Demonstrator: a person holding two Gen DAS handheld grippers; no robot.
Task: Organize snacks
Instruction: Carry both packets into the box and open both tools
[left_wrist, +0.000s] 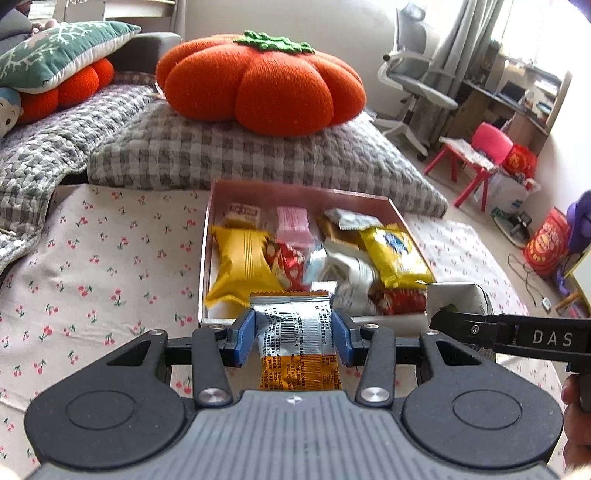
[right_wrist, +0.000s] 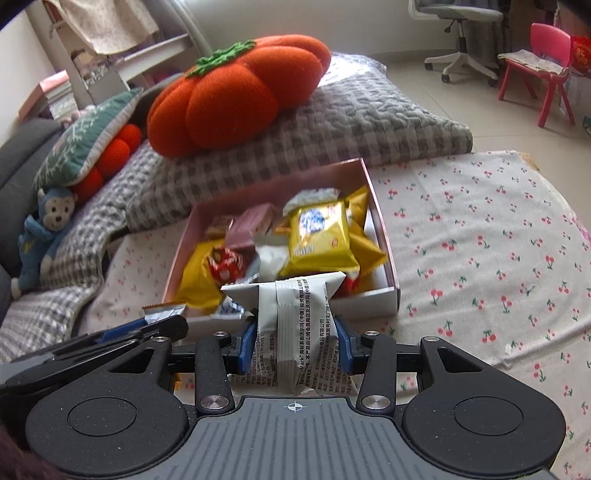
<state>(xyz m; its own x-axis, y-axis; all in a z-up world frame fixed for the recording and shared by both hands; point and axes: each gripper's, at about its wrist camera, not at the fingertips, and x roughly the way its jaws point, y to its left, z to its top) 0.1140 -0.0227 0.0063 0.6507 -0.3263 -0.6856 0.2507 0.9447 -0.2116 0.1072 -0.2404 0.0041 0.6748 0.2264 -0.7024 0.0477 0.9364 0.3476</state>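
A pink box (left_wrist: 207, 236) full of wrapped snacks sits on the cherry-print cloth; it also shows in the right wrist view (right_wrist: 380, 229). My left gripper (left_wrist: 293, 334) is shut on an orange and silver snack packet (left_wrist: 295, 332), held just before the box's near edge. My right gripper (right_wrist: 295, 347) is shut on a white snack packet (right_wrist: 291, 317), also at the box's near edge. The right gripper shows in the left wrist view (left_wrist: 480, 325) at the box's near right corner. The left gripper shows at the lower left of the right wrist view (right_wrist: 147, 328).
A big orange pumpkin cushion (left_wrist: 258, 81) lies on a grey checked quilt (left_wrist: 258, 155) behind the box. A green pillow (left_wrist: 55, 51) and a plush monkey (right_wrist: 44, 229) are at the left. An office chair (left_wrist: 413, 81) and a pink stool (left_wrist: 476, 155) stand on the floor to the right.
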